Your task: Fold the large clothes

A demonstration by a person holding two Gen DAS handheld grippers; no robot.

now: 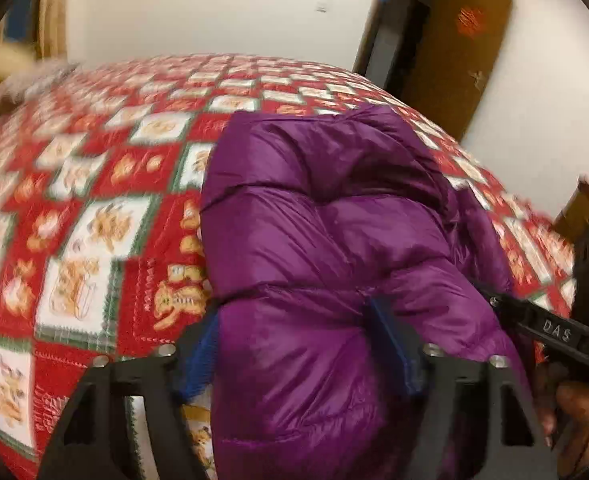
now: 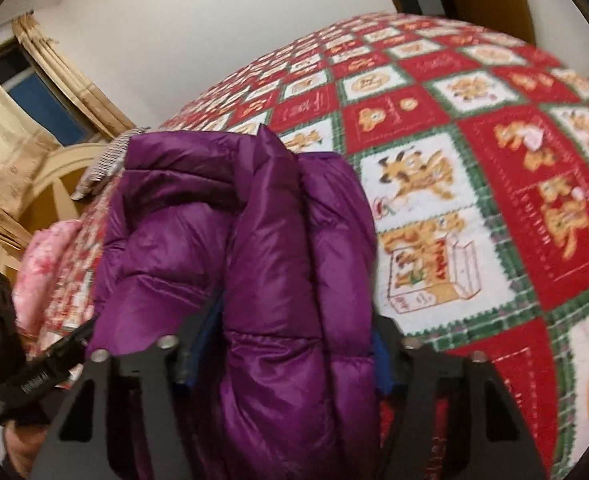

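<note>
Both grippers, left (image 1: 294, 344) and right (image 2: 290, 344), pinched the purple puffer jacket (image 1: 334, 240) (pads seemingly pressing, through blur); lifting evenly over the bedspread (image 1: 94, 200) would keep the fold square.

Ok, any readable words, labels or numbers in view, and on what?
"DAS": on the right gripper, seen from the left wrist.
Label on the left gripper: too blurred to read.
Lettering on the bedspread squares: too blurred to read.
Red sign on the door: illegible.
</note>
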